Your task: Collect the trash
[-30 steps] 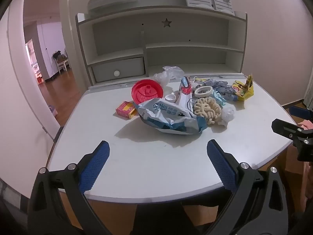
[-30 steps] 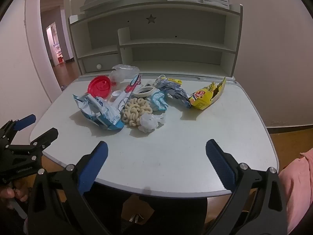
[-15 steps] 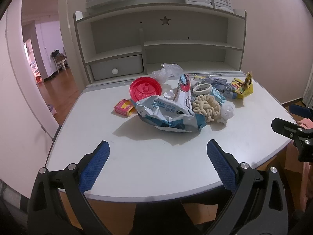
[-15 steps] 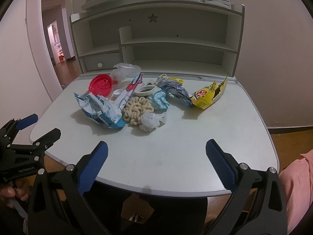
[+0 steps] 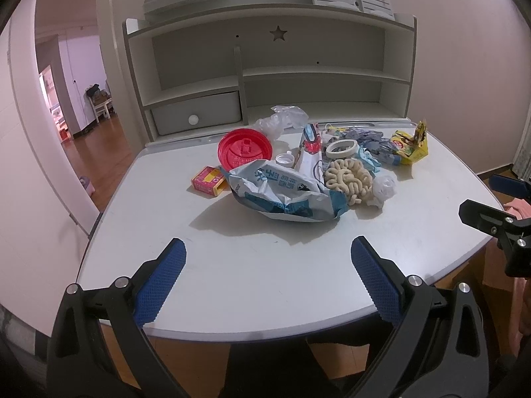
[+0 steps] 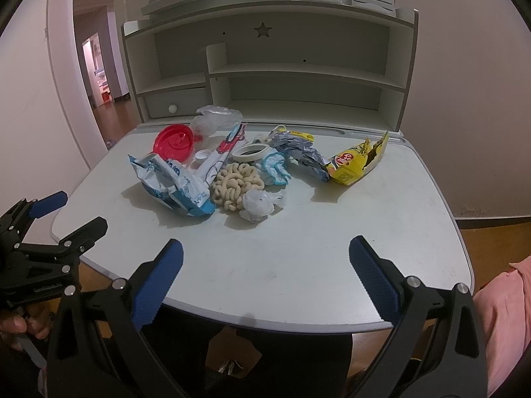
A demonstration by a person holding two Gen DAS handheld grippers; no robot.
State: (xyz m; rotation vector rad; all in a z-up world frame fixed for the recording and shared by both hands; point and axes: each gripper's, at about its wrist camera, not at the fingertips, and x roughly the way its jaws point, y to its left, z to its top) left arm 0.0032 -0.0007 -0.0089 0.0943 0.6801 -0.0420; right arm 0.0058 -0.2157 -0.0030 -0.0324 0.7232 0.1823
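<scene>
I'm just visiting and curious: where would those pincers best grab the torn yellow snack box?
Probably by the ragged flap standing up at the top of the yellow snack box. The right gripper would come from the bare table on the box's right; its left presses against the crumpled silver wrapper.

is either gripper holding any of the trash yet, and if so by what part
No, nothing is held. The left gripper and right gripper are both open and empty over the near edge of the table, short of the trash pile.

White desk — a trash heap lies mid-top, red lid to yellow carton.
</scene>
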